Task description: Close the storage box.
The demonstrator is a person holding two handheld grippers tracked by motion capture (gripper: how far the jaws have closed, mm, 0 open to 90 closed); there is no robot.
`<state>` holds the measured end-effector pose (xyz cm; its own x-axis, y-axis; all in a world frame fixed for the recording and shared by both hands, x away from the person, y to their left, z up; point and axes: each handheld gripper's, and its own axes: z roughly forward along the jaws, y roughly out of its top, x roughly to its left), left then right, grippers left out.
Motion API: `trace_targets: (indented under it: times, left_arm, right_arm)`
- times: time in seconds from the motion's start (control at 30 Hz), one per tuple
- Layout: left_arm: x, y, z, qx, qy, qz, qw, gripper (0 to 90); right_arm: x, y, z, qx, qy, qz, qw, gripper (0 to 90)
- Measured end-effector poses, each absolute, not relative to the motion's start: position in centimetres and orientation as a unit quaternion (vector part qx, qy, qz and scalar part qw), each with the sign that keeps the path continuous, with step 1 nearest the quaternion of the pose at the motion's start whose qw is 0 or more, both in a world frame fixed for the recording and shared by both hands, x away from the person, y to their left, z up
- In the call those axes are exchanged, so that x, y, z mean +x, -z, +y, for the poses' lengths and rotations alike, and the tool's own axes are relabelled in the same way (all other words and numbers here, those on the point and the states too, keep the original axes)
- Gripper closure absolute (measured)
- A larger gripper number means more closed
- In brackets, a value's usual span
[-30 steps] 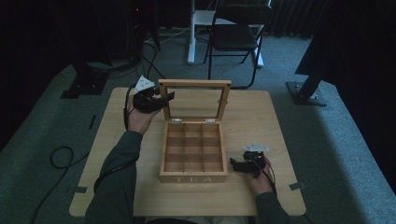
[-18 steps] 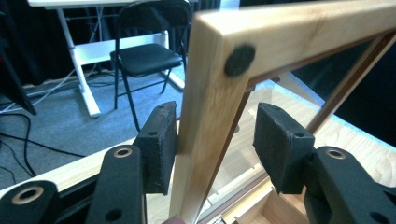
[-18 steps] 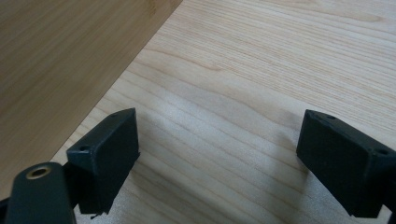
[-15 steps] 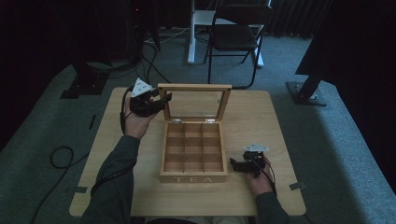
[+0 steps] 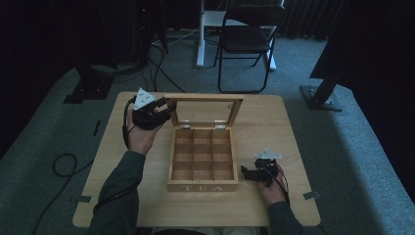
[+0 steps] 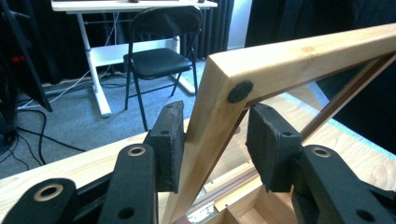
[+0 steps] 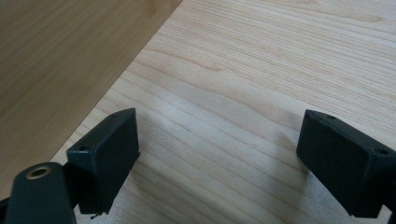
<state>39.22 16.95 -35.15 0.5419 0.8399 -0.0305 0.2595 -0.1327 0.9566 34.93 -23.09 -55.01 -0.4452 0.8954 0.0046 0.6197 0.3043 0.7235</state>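
With the left gripper (image 6: 212, 140) having just been closing and now clamped on the corner of the upright glass-paned lid (image 6: 261, 79) of the wooden tea box (image 5: 202, 161), swing it down slowly about its hinges, the right gripper (image 7: 219, 163) resting spread beside the box.

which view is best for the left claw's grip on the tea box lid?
Left gripper view: the pads bracket the lid frame corner up close. High view shows the left claw at the lid's corner, small. Right gripper view shows table.
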Motion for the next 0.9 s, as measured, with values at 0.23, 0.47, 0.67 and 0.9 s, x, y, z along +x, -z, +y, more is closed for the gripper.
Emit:
trace_targets:
  times: [0.23, 0.47, 0.67, 0.9]
  left_arm:
    - [38.2, 35.5, 17.0, 0.693, -0.271, 0.404, 0.532, 57.6]
    - [37.2, 35.8, 16.8, 0.691, -0.271, 0.411, 0.53, 57.7]
    - [36.5, 36.1, 16.8, 0.692, -0.263, 0.413, 0.531, 57.8]
    - [35.8, 36.5, 16.9, 0.69, -0.25, 0.421, 0.534, 57.0]
  right_arm:
    - [34.9, 55.0, -23.1, 0.485, -0.336, 0.781, 0.206, 12.5]
    - [34.9, 55.0, -23.1, 0.485, -0.335, 0.781, 0.205, 12.5]
    - [34.9, 55.0, -23.1, 0.485, -0.335, 0.781, 0.206, 12.5]
    - [34.9, 55.0, -23.1, 0.485, -0.335, 0.781, 0.205, 12.4]
